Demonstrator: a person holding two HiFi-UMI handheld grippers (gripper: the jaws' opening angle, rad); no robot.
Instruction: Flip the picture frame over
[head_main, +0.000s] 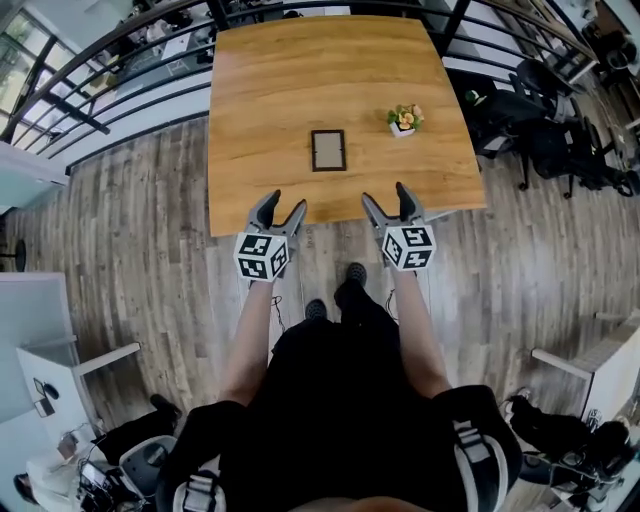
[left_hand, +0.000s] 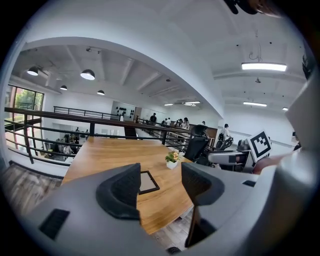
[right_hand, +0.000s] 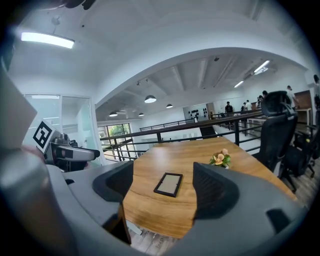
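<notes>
A small dark-rimmed picture frame (head_main: 328, 150) lies flat on the wooden table (head_main: 270, 90), near its front edge. The frame shows between the jaws in the right gripper view (right_hand: 169, 184) and partly behind the left jaw in the left gripper view (left_hand: 148, 181). My left gripper (head_main: 279, 209) hovers at the table's front edge, left of the frame, open and empty. My right gripper (head_main: 386, 201) hovers at the same edge, right of the frame, open and empty. Both stand short of the frame.
A small potted flower (head_main: 404, 119) stands on the table to the right of the frame. A black railing (head_main: 120, 40) runs behind the table. Office chairs (head_main: 520, 110) stand to the right. Wood-plank floor (head_main: 130, 230) surrounds the table.
</notes>
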